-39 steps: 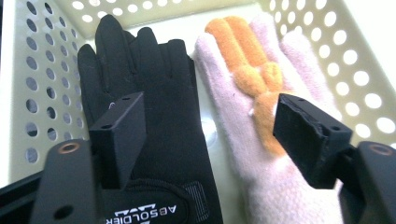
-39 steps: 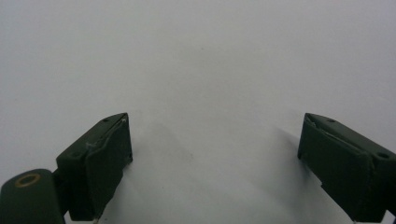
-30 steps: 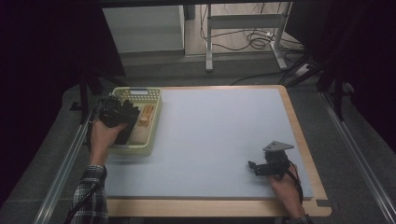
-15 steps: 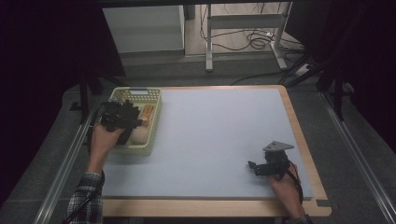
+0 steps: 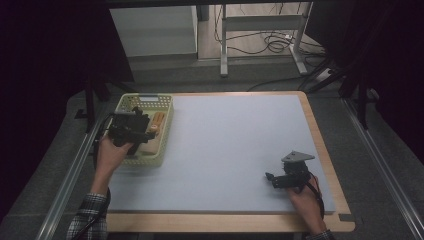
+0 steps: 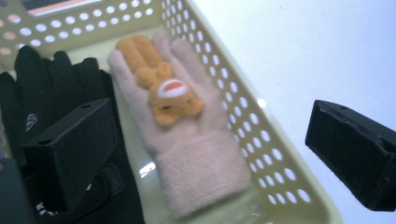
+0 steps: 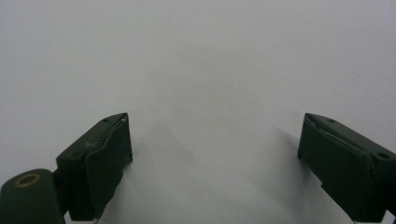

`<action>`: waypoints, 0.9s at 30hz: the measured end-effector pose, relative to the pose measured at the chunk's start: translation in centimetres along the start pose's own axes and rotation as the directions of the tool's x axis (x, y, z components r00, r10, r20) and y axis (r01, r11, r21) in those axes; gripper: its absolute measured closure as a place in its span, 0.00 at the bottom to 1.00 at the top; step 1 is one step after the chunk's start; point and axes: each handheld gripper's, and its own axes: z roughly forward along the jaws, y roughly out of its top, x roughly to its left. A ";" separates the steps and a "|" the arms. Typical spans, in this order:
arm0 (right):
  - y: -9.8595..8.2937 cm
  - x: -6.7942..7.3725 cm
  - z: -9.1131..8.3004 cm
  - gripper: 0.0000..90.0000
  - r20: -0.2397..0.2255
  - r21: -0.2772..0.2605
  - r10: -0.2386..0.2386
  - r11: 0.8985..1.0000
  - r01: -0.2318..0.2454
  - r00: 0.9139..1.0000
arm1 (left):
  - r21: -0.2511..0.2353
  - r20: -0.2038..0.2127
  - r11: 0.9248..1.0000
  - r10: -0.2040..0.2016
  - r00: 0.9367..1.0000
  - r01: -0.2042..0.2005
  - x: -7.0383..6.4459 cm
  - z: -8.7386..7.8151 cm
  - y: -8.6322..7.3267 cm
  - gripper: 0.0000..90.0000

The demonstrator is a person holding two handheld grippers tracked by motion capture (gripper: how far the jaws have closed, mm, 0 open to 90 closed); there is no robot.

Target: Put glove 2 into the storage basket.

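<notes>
A: Where does the pink glove lie from the left gripper?

B: Right between its jaws in the left gripper view, a little toward 11 o'clock. The jaws are spread wide and grip nothing; one hangs over the black glove, the other outside the basket wall, over the table mat.

A: And its long axis?

B: It runs from 5 o'clock to 11 o'clock in that view: the knitted cuff is nearest the camera, the fingers point away toward 11. An orange bear patch sits on the back of it. It lies flat on the basket floor, against the perforated wall and just beside the black glove.

A: Which hand is nearer?

B: The left, by far. In the high view the left gripper hovers over the basket at about 9 o'clock on the table; the right gripper rests at about 4 o'clock, well apart, its jaws also wide and empty.

A: So the coming move?

B: I'd judge a drop onto the cuff, jaws closing across the axis
</notes>
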 end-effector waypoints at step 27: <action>0.0 0.0 0.0 0.11 0.000 0.003 0.001 1.000 -0.001 1.000 | -0.051 0.102 0.993 0.109 0.989 -0.104 -5.4 0.7 -0.5 0.03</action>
